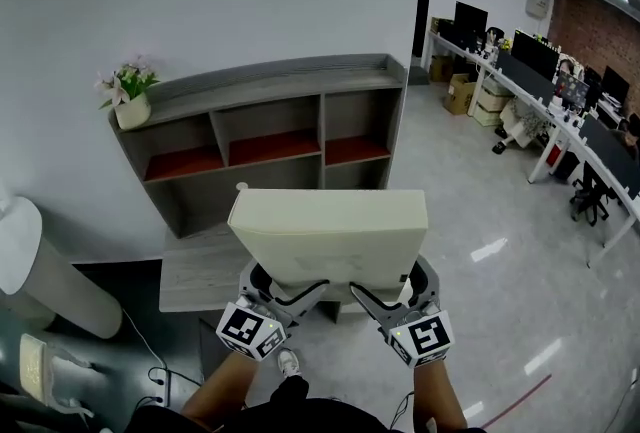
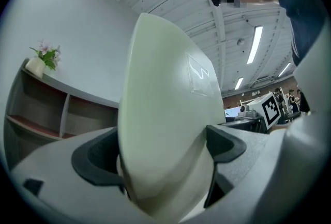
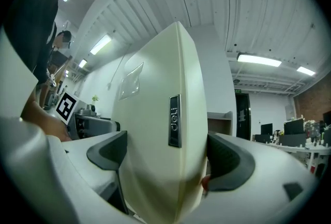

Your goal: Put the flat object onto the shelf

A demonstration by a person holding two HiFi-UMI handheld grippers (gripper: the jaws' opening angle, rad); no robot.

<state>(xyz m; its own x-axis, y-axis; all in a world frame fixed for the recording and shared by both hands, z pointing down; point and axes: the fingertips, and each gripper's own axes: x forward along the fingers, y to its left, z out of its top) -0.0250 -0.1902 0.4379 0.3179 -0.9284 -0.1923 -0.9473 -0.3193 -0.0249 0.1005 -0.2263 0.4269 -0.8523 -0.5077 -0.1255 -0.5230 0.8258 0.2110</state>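
Note:
A flat cream-white slab-like object point(image 1: 330, 233) is held up in front of me, tilted back, by both grippers at its near edge. My left gripper point(image 1: 280, 289) is shut on its near left corner and my right gripper point(image 1: 385, 293) is shut on its near right corner. In the left gripper view the flat object point(image 2: 165, 130) fills the gap between the jaws. In the right gripper view the flat object point(image 3: 160, 135) shows a small dark label on its edge. The grey shelf unit point(image 1: 265, 136) with red-floored compartments stands against the wall beyond the object.
A small vase of flowers point(image 1: 128, 93) stands on the shelf's top left end. A low grey platform point(image 1: 200, 266) lies in front of the shelf. A white cylinder point(image 1: 40, 266) stands at left. Office desks with monitors point(image 1: 560, 91) run along the right.

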